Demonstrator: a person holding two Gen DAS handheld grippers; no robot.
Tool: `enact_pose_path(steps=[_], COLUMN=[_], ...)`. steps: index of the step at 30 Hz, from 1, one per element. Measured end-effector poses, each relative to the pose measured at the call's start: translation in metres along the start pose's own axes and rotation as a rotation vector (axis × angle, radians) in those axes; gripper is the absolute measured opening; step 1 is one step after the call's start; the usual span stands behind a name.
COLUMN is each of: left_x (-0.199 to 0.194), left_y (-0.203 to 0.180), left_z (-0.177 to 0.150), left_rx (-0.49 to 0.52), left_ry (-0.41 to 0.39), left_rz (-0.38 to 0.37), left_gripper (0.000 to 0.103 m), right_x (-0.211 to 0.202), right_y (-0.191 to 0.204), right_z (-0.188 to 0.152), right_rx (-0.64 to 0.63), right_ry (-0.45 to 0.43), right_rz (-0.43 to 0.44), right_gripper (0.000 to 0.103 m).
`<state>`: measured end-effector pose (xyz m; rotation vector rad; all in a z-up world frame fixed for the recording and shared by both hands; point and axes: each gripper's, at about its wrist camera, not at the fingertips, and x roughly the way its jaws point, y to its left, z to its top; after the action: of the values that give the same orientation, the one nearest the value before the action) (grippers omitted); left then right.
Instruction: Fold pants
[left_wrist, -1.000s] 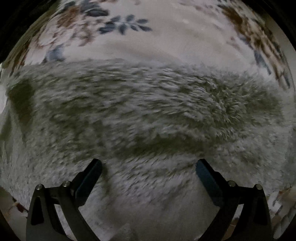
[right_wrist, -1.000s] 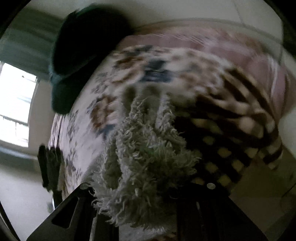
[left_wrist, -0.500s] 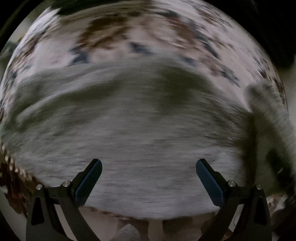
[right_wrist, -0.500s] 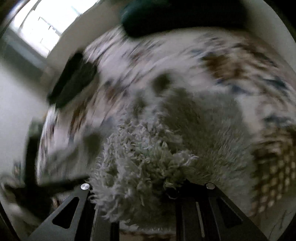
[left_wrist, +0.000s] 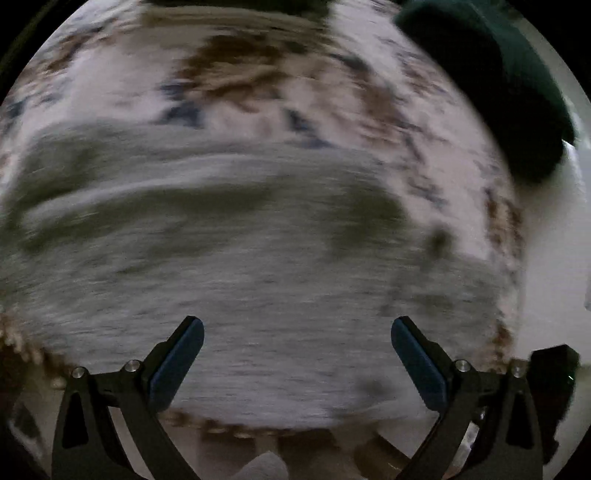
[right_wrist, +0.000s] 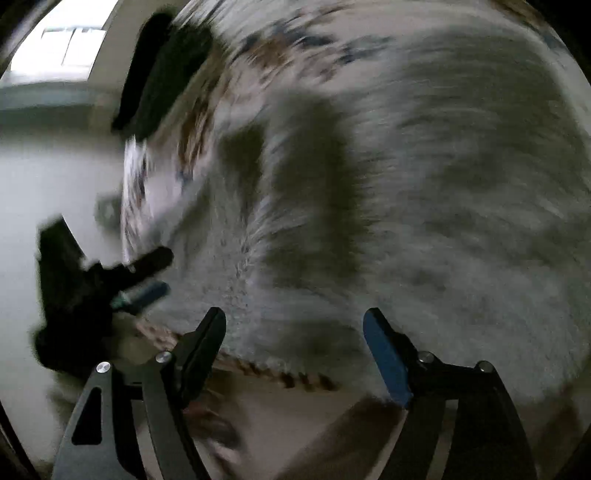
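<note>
Two grippers: both hang over the pants, and neither has any cloth in its jaws.
Right gripper (right_wrist: 293, 345): its jaws have just been opening and now stand spread; half a second back a thick tuft of the fluffy cloth was bunched between them, and now only air is there, with the pile lying beyond the tips.
Left gripper (left_wrist: 297, 354): jaws spread wide, nothing between them, just as in both earlier left wrist views.
Pants (left_wrist: 236, 280): grey shaggy fabric spread across the near part of the floral bedspread (left_wrist: 258, 74), reaching close to the bed's near edge; darker bands run across it, which I take for fold lines or shadowed creases, though blur makes that unsure.
Bed's near edge: a brown checked strip (right_wrist: 280, 373) peeps out just under the pants' hem in the right wrist view.
Far corner of the bed: a dark green bundle (left_wrist: 517, 92) lies well apart from the pants.
Left gripper seen from the right: a dark blurred shape (right_wrist: 110, 280) by the bed's side edge, beside the pants, not visibly on them.
What changed: the carried portion has been let go and now lies on the rest of the garment.
What it means: one fold looks laid down; whether it is even cannot be told through the blur.
Likely next: smooth the layer or find a fresh edge for another fold.
Risk: the thick pile may spring back and loosen the fold.
</note>
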<state>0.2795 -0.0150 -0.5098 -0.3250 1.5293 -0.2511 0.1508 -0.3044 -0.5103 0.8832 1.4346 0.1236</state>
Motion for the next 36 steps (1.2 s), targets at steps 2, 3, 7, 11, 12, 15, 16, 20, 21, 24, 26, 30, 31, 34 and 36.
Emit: enact_pose_path(steps=[2, 3, 7, 11, 12, 15, 16, 20, 21, 24, 26, 30, 31, 34, 36], left_x=[0.018, 0.027, 0.077, 0.099, 0.088, 0.053, 0.050, 0.062, 0.065, 0.062, 0.041, 0.000, -0.004, -0.026, -0.036], left_y=[-0.030, -0.037, -0.065, -0.079, -0.080, -0.067, -0.059, -0.025, -0.022, -0.020, -0.017, -0.010, -0.007, 0.030, 0.058], left_z=[0.004, 0.005, -0.003, -0.008, -0.012, -0.022, -0.024, -0.028, -0.028, -0.022, -0.025, -0.032, -0.033, -0.045, -0.055], left_rx=[0.042, 0.061, 0.109, 0.118, 0.121, 0.072, 0.051, -0.043, -0.056, -0.103, -0.116, -0.139, -0.152, -0.282, -0.398], left_ry=[0.035, 0.048, 0.095, 0.073, 0.045, -0.016, -0.015, 0.030, 0.041, 0.049, 0.002, -0.129, -0.144, -0.206, -0.254], left_rz=[-0.043, -0.052, 0.039, 0.046, 0.063, 0.101, 0.113, 0.124, 0.110, 0.066, 0.066, 0.111, 0.120, 0.159, 0.156], left_gripper=[0.103, 0.103, 0.097, 0.013, 0.013, 0.012, 0.012, 0.017, 0.019, 0.033, 0.067, 0.095, 0.095, 0.095, 0.095], right_x=[-0.024, -0.036, -0.062, -0.068, -0.065, -0.058, -0.053, -0.027, -0.023, -0.017, -0.021, -0.026, -0.023, -0.003, 0.019], right_y=[-0.020, -0.031, -0.071, -0.094, -0.096, -0.101, -0.100, -0.090, -0.088, -0.077, -0.066, -0.025, -0.013, 0.018, 0.036], right_z=[0.004, 0.008, 0.028, 0.049, 0.056, 0.066, 0.071, 0.087, 0.089, 0.095, 0.095, 0.087, 0.083, 0.074, 0.067], right_rx=[0.052, 0.066, 0.131, 0.133, 0.122, 0.106, 0.095, 0.052, 0.051, 0.036, -0.004, -0.178, -0.216, -0.292, -0.319], right_ry=[-0.048, -0.071, -0.113, -0.128, -0.119, -0.085, -0.068, -0.007, 0.006, 0.020, 0.007, -0.029, -0.026, -0.009, 0.014], right_rz=[-0.033, -0.067, -0.150, -0.215, -0.238, -0.275, -0.271, -0.288, -0.289, -0.296, -0.332, -0.458, -0.486, -0.529, -0.550], right_gripper=[0.079, 0.079, 0.079, 0.079, 0.079, 0.079, 0.079, 0.079, 0.079, 0.079, 0.079, 0.079, 0.079, 0.079, 0.079])
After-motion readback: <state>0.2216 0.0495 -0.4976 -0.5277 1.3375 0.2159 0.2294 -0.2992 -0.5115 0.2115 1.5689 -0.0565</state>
